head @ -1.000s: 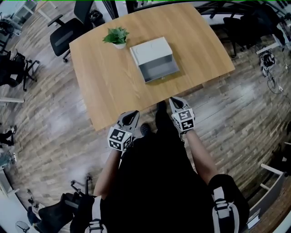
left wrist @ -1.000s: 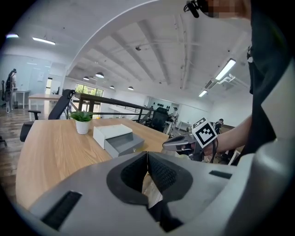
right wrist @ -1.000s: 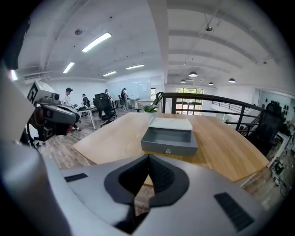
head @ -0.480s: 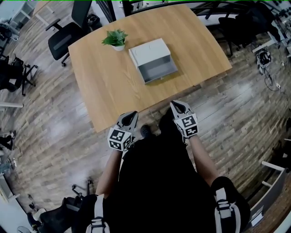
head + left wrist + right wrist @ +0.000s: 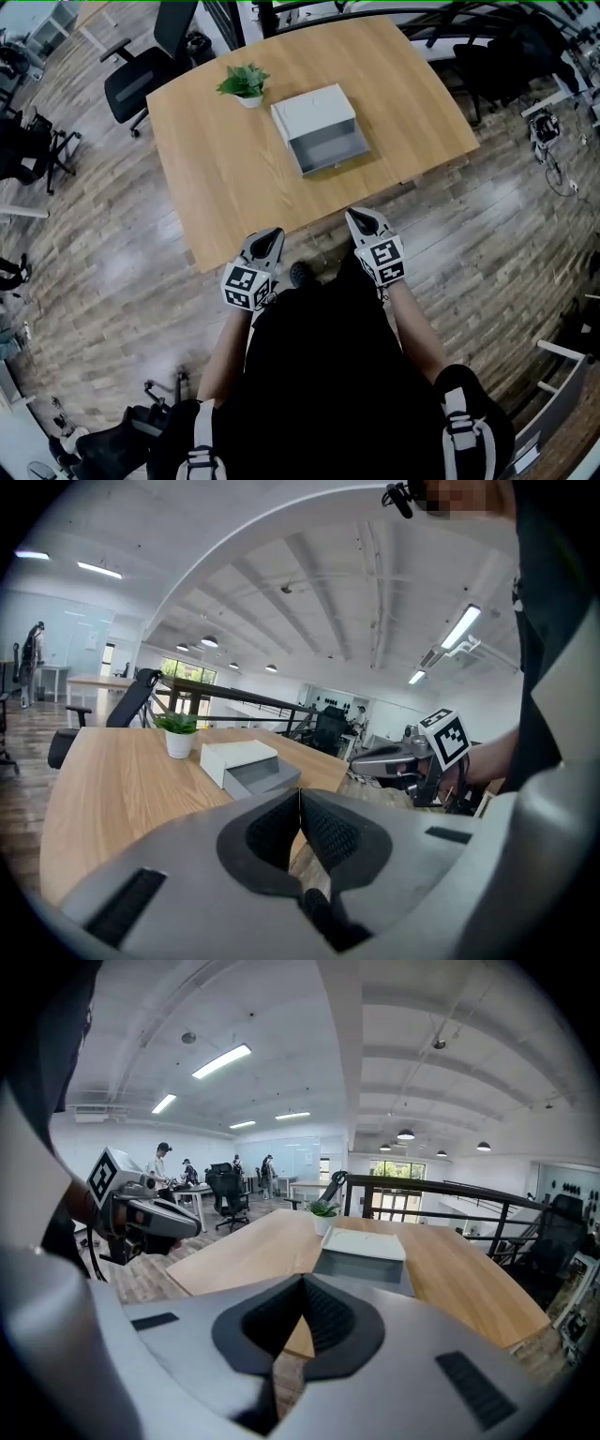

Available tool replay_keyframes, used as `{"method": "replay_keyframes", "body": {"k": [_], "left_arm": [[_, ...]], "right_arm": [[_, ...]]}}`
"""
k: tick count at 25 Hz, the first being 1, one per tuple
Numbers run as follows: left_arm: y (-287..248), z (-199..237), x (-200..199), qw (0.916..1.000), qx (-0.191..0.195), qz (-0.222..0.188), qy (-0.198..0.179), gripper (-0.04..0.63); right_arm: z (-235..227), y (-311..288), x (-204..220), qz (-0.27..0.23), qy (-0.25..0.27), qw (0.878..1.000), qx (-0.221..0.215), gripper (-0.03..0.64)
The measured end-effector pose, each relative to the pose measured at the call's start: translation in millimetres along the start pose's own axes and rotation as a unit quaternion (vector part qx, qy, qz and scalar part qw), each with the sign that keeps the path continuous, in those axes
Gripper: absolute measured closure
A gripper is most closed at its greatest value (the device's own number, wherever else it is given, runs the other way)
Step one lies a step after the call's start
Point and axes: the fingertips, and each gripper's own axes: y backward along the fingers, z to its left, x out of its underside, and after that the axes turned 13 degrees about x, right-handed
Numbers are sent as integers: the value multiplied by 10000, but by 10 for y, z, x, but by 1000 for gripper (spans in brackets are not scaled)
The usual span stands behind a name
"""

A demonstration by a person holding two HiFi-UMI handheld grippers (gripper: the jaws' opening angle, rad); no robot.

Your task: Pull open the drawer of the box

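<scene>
A white box (image 5: 313, 112) sits on the wooden table (image 5: 225, 159), and its grey drawer (image 5: 328, 152) stands pulled out toward me. The box also shows in the left gripper view (image 5: 239, 757) and the right gripper view (image 5: 364, 1243). My left gripper (image 5: 270, 236) hangs off the table's near edge, shut with nothing in it. Further right, my right gripper (image 5: 361, 217) is also shut and empty, short of the near edge. Both are well back from the drawer.
A small potted plant (image 5: 245, 82) stands just behind and left of the box. Black office chairs (image 5: 150, 66) stand at the far left of the table. Wood floor surrounds the table, with cables (image 5: 553, 131) at the right.
Both grippers stay near the table's near edge, barely shifted. The view has drifted slightly. The drawer stays open.
</scene>
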Motion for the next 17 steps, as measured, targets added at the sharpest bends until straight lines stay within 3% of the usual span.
{"method": "replay_keyframes", "body": {"k": [8,17], "left_arm": [[73,97,60,9996,-225,-81,157,571],[-27,145,-28,9997,-214,-99,111,571]], "right_arm": [[8,-116,-48,-15,98,9999,-111,592],[-128,-217,-190,-141,129,9998,-86,592]]}}
